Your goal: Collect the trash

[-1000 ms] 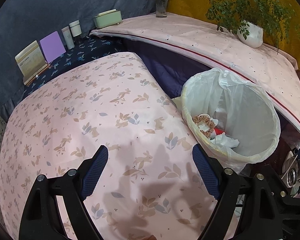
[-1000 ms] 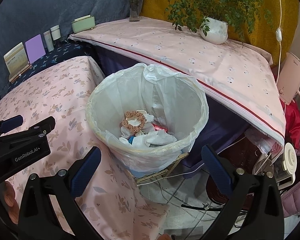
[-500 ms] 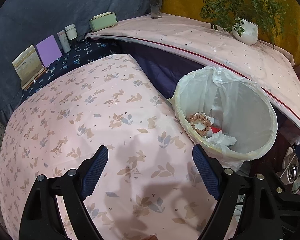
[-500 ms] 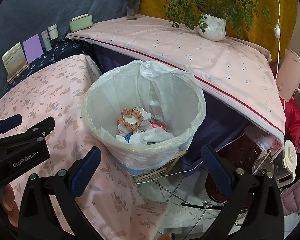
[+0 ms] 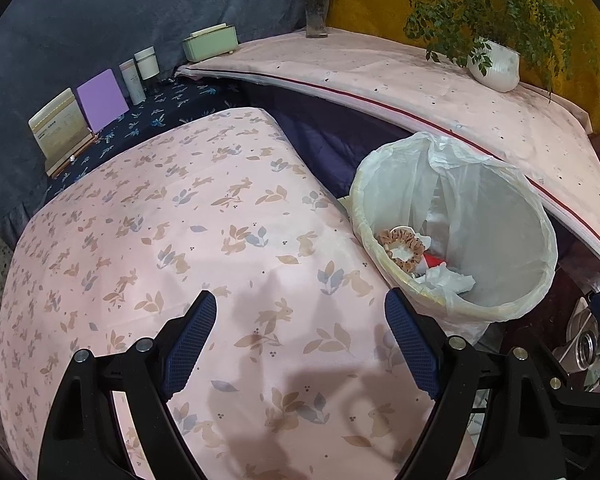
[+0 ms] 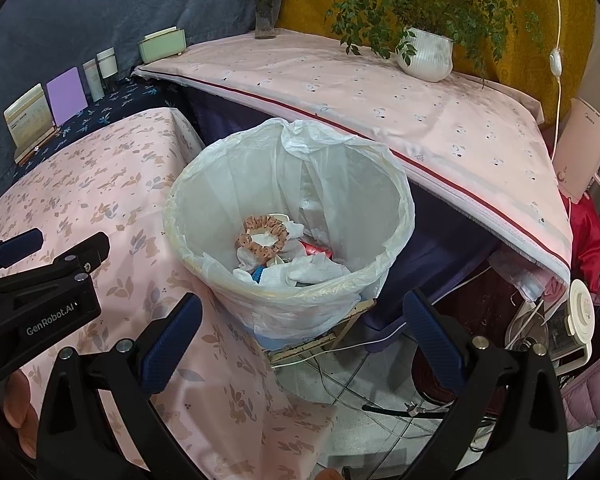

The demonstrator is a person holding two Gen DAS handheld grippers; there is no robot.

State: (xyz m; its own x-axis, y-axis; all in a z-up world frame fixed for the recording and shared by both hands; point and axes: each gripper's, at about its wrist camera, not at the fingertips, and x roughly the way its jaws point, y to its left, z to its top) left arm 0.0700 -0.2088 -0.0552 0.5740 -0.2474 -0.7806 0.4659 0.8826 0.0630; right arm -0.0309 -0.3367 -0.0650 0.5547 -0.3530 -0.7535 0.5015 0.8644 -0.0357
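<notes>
Both tongs released, empty: left tongs [image 5: 300, 340] over tablecloth [image 5: 160, 220], right tongs [image 6: 300, 340] before bin [image 6: 220, 208].

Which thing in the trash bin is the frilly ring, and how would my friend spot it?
Find the white-lined trash bin standing beside the pink rabbit-print tablecloth. Inside, on top of the crumpled white tissues, lies the scrunchie. It is the only ring-shaped thing there: tan, ruffled and spotted, unlike the plain white paper around it.
</notes>
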